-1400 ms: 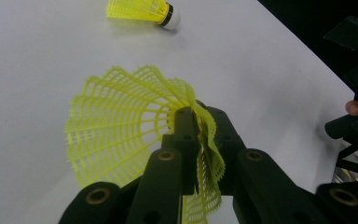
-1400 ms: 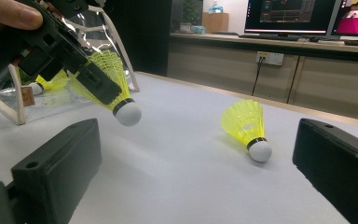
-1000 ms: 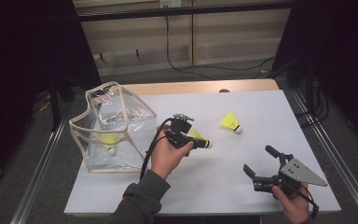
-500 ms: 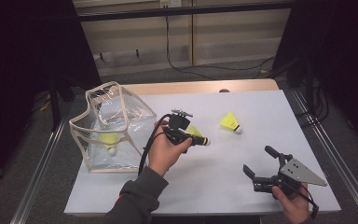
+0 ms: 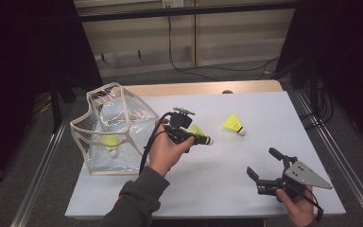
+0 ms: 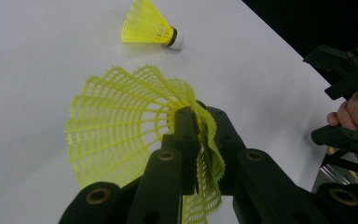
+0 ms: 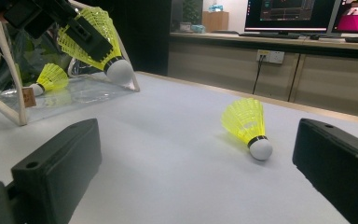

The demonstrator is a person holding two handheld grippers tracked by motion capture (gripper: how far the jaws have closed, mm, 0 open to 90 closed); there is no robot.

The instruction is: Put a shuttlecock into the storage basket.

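High view: left gripper (image 5: 194,138) pinches the held shuttlecock (image 5: 200,135) by its yellow skirt above the table (image 5: 208,189), beside the clear bag (image 5: 108,127). Right gripper (image 5: 264,168) rests spread, well apart.

No legible text, label, brand, number or sign is found on any surface. Bright panels are displayed on two monitors (image 7: 292,14) at the 1 o'clock edge of the right gripper view, but their contents are too small and blurred to be read.
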